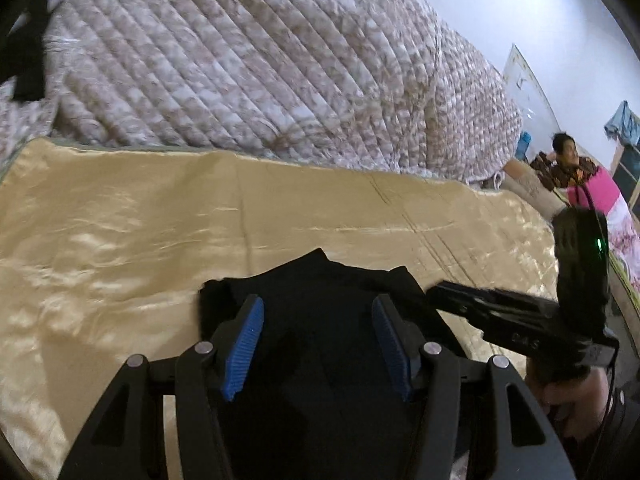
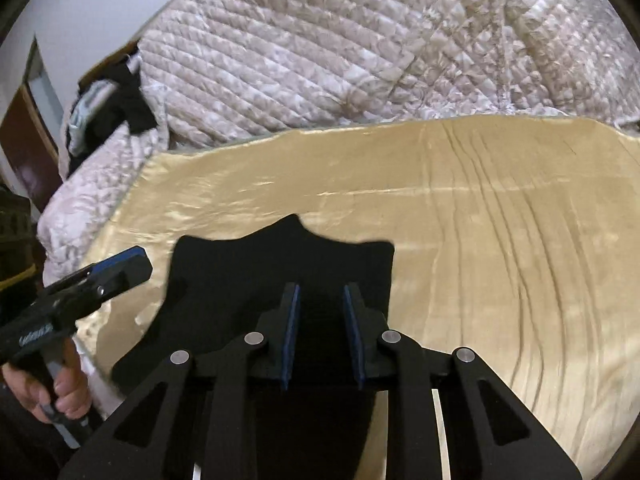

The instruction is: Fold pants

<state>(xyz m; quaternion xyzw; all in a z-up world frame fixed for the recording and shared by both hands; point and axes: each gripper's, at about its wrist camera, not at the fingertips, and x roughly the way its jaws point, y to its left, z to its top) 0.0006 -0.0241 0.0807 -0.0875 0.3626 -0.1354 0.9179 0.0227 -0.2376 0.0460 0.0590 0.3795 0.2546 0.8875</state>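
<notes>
Black pants lie on a golden satin sheet at the near edge of the bed; they also show in the right wrist view. My left gripper is open, its blue pads spread wide just above the pants. My right gripper is open with a narrower gap, hovering over the pants' right part. Neither holds cloth. The right gripper shows from the side in the left wrist view; the left gripper shows at the left of the right wrist view.
A bulky quilted beige comforter is piled behind the satin sheet. Dark clothes lie at the bed's far left. A person sits in the background at right.
</notes>
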